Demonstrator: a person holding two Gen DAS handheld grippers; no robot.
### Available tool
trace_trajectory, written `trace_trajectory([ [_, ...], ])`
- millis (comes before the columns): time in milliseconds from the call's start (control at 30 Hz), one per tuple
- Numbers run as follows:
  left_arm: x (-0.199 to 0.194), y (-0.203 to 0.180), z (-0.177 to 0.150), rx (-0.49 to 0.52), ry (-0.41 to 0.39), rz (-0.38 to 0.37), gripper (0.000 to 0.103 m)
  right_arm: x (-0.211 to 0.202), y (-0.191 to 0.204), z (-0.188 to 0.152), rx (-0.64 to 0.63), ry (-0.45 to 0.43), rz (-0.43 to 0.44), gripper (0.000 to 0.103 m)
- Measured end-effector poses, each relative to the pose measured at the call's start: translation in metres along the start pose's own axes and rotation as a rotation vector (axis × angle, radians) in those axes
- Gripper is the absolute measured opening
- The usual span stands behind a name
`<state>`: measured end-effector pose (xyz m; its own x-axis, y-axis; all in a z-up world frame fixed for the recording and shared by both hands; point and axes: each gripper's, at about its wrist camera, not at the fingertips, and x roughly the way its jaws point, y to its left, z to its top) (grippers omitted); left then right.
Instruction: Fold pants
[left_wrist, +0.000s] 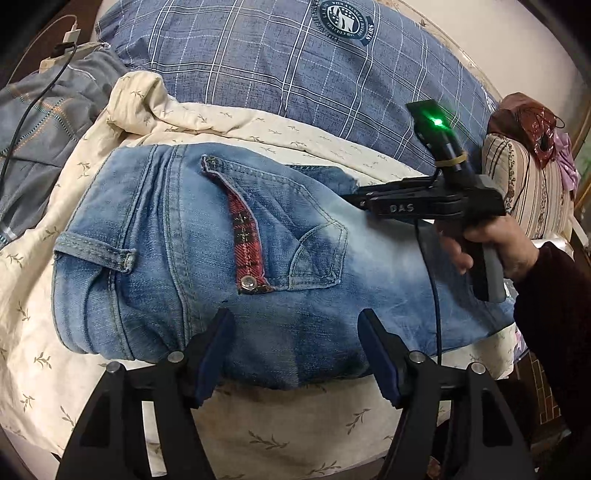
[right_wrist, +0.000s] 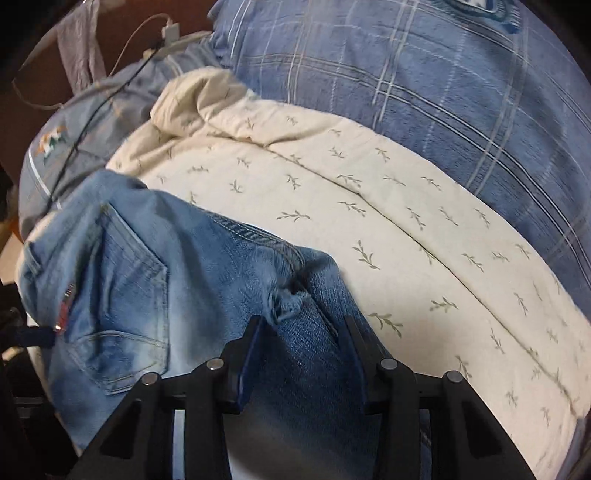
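The jeans (left_wrist: 229, 251) are seen lying in a folded bundle on the cream sheet (left_wrist: 258, 424) of the bed, near the plaid quilt (left_wrist: 280, 55) at the far side. The fold is judged nearly done; a last tidying or pressing of the bundle is called for next. The left gripper (left_wrist: 295, 339) is held with jaws spread above the near edge of the denim, nothing pinched. The right gripper (right_wrist: 301, 347) is held with jaws parted over the denim; whether cloth is pinched cannot be told.
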<state>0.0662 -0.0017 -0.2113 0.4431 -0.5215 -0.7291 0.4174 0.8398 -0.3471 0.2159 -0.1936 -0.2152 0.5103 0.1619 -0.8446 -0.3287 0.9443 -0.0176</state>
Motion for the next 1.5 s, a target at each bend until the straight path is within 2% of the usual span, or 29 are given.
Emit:
trace_trajectory([
  [100,0.000,0.002,0.001,-0.015,-0.004,-0.012,0.070,0.006,0.009,0.004,-0.034,0.016,0.003,0.021],
  [167,-0.002,0.002,0.001,-0.018,-0.008,-0.013,0.070,0.003,0.014,0.006,-0.054,0.012,-0.026,0.010],
  [233,-0.003,0.003,0.001,-0.018,-0.021,-0.007,0.070,-0.003,0.017,0.011,-0.063,-0.013,-0.077,0.005],
  [333,-0.011,0.001,-0.001,-0.019,-0.066,0.009,0.070,-0.008,0.003,0.024,0.022,-0.054,-0.100,0.004],
  [467,-0.007,-0.003,-0.003,0.004,-0.038,0.048,0.070,0.010,-0.019,0.029,0.145,-0.032,-0.129,0.002],
  [533,-0.004,-0.006,-0.004,0.023,-0.020,0.071,0.070,0.006,-0.031,0.025,0.227,-0.049,-0.081,0.003],
  [600,-0.002,-0.008,-0.005,0.037,-0.008,0.090,0.070,-0.017,-0.052,0.016,0.363,-0.100,-0.013,0.003],
  [667,-0.002,-0.011,-0.006,0.051,-0.005,0.111,0.070,-0.045,-0.063,0.004,0.424,-0.167,0.019,0.004],
  [733,-0.004,-0.016,-0.008,0.074,-0.009,0.132,0.070,-0.075,-0.061,-0.011,0.426,-0.193,0.032,0.004],
  [833,0.005,-0.023,-0.010,0.120,0.032,0.203,0.071,-0.095,-0.048,-0.037,0.398,-0.152,0.010,0.004],
  [1000,0.014,-0.034,-0.013,0.183,0.076,0.296,0.071,-0.074,-0.037,-0.086,0.433,-0.056,-0.022,0.004],
  [1067,0.011,-0.036,-0.011,0.188,0.092,0.297,0.071,-0.054,-0.036,-0.094,0.436,-0.011,-0.081,0.004],
  [1100,0.007,-0.035,-0.010,0.187,0.099,0.289,0.071,-0.047,-0.036,-0.098,0.427,-0.014,-0.096,0.005],
  [1133,0.004,-0.034,-0.008,0.185,0.099,0.280,0.071,-0.050,-0.037,-0.101,0.420,-0.074,-0.103,0.004],
  [1167,-0.009,-0.033,-0.006,0.178,0.081,0.256,0.071,-0.053,-0.039,-0.102,0.432,-0.078,-0.096,0.004],
  [1233,-0.027,-0.031,-0.001,0.170,0.029,0.255,0.071,-0.063,-0.045,-0.105,0.496,-0.088,-0.083,0.005],
  [1267,-0.040,-0.028,0.005,0.167,-0.012,0.277,0.071,-0.074,-0.047,-0.109,0.520,-0.121,-0.072,0.005],
  [1333,-0.047,-0.018,0.013,0.154,-0.035,0.351,0.079,-0.091,-0.045,-0.116,0.523,-0.151,-0.057,0.005],
  [1400,-0.036,-0.002,0.018,0.128,0.021,0.420,0.080,-0.107,-0.042,-0.131,0.530,-0.145,-0.056,0.005],
  [1500,0.005,0.034,0.017,0.056,0.219,0.440,0.080,-0.115,-0.049,-0.161,0.572,-0.109,-0.070,0.005],
])
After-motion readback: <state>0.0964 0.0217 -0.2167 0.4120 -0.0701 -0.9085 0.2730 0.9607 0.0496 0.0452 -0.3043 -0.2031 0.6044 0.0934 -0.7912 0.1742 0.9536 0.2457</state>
